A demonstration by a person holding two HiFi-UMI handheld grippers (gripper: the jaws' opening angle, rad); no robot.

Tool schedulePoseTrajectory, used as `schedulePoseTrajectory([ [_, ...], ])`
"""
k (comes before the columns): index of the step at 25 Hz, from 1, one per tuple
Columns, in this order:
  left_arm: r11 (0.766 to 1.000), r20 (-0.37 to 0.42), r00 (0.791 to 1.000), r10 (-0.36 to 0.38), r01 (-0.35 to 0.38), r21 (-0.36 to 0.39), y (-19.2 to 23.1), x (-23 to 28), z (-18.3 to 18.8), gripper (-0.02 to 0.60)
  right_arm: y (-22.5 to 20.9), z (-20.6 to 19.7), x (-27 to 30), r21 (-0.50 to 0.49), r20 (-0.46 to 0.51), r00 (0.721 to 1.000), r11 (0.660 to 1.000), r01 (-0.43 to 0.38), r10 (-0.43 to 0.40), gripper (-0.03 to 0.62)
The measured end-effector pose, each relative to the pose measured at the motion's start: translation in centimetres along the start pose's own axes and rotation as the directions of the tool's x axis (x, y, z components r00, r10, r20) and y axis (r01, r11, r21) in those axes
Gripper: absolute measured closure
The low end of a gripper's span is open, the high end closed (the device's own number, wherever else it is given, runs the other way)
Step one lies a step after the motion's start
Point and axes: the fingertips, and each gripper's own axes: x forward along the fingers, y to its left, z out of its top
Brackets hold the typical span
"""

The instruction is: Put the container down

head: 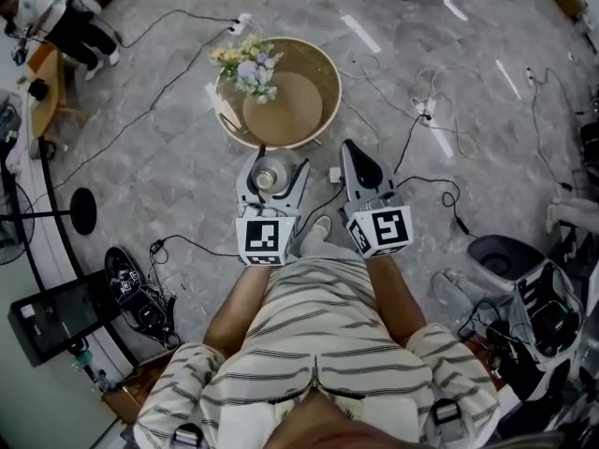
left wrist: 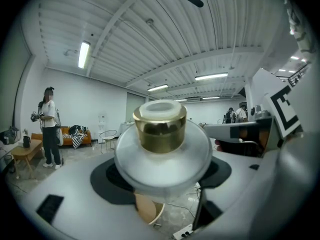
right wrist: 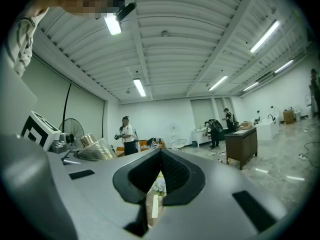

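**Q:** Where does the container sit, and what holds it?

**A:** Left gripper [head: 271, 174]: I have its fingers closed on the container [left wrist: 162, 151]. The container is a clear, rounded glass body under a gold cap [left wrist: 160, 129]. It hangs in the air just short of the near edge of the round table [head: 329, 73], not yet set down. Right gripper [head: 361, 164]: fingers pressed together, nothing between them.

**Q:** How will it handle?

**A:** I judge it stiff, smooth and breakable, so liable to slip if my squeeze slackens. The hold across the wide body, below the cap, seems the sound one. The flowers [head: 248, 68] crowd the table's far left edge, while the middle is bare. I would release only once the base rests there.
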Motion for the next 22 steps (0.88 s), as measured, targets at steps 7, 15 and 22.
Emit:
schedulePoseTrajectory([
  [7,1.000,-0.034,0.999,0.005,-0.006,-0.017,1.1,3.4,-1.9,0.249,-1.5,-2.2,3.0,-0.003,-0.040,0.999,1.000,-0.026,0.026,0.585],
  [15,0.999,-0.113,0.993,-0.030,0.027,-0.027,3.7,6.5,-4.8,0.249,-2.1,-5.3,7.1,0.038,-0.119,0.993,0.999,-0.015,0.019,0.585],
  [22,0.998,-0.139,0.988,-0.061,0.058,-0.024,6.7,9.1,-6.8,0.249,-2.5,-7.6,11.1,0.056,-0.157,0.987,0.998,0.037,-0.028,0.585],
])
